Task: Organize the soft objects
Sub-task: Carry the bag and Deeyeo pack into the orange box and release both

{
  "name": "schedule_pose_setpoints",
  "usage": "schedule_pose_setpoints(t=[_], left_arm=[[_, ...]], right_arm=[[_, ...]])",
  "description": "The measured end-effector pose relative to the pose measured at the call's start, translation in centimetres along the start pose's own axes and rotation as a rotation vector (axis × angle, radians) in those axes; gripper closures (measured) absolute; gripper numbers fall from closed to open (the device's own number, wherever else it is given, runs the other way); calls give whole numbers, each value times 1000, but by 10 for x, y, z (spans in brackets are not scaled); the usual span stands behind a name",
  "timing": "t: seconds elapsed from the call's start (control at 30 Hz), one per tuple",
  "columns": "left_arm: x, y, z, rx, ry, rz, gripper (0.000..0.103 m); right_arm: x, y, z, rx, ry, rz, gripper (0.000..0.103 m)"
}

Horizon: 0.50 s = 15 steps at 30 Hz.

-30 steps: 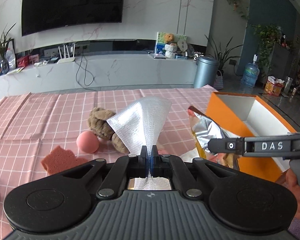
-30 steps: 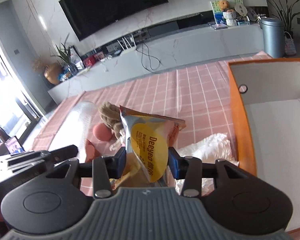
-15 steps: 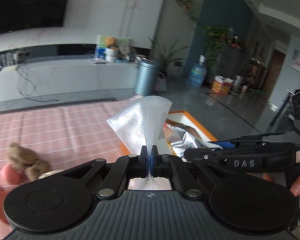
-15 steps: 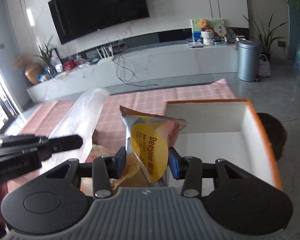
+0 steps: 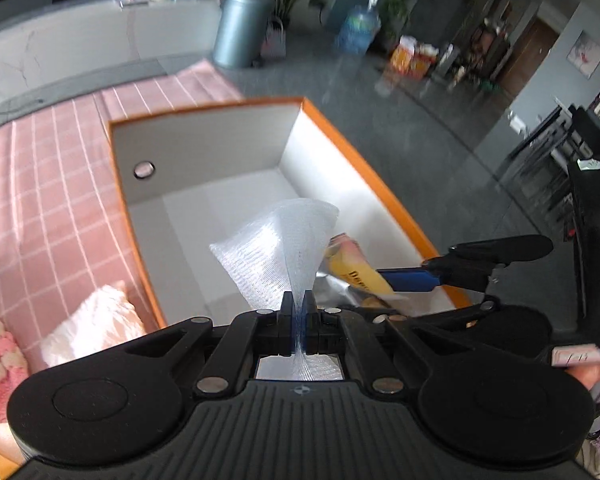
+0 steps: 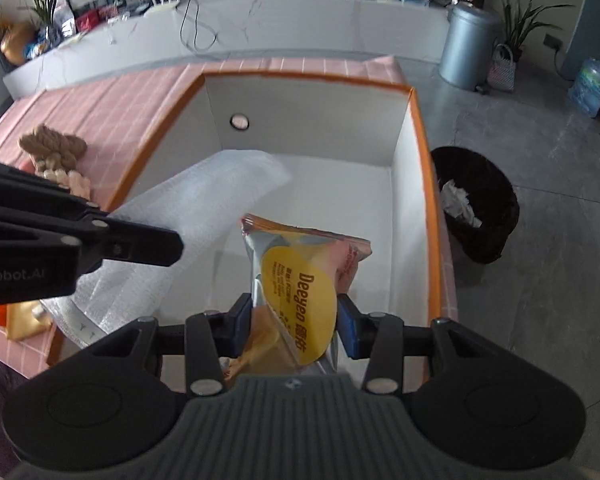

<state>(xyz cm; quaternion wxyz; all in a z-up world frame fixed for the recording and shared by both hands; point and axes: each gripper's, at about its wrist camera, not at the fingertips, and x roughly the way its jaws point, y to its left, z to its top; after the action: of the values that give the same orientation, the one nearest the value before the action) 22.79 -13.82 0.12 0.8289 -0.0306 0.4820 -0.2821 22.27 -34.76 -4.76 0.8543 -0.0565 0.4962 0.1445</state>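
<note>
Over the orange box (image 6: 428, 184), the left gripper (image 5: 299, 322) is pinching foam wrap (image 5: 280, 256) tight while the right gripper (image 6: 294, 326) is clamping a snack bag (image 6: 300, 276).

Left tongs (image 5: 299, 312) pinched nearly closed, right tongs (image 6: 295, 320) clamped wider, seemingly side by side

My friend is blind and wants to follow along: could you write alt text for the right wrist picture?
The right gripper holds a yellow snack bag over an open orange box with a white inside. The left gripper holds a sheet of white foam wrap over the same box, which sits on a pink checked tablecloth.
</note>
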Motion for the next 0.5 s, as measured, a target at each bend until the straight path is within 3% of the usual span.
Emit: schedule_pose_setpoints(t=[0.2, 0.5], left_arm=[[16, -7, -5, 15, 85, 41, 100], [20, -12, -7, 26, 140, 77, 90]], right_arm=[[26, 12, -2, -99, 86, -34, 59], [41, 6, -2, -90, 139, -45, 53]])
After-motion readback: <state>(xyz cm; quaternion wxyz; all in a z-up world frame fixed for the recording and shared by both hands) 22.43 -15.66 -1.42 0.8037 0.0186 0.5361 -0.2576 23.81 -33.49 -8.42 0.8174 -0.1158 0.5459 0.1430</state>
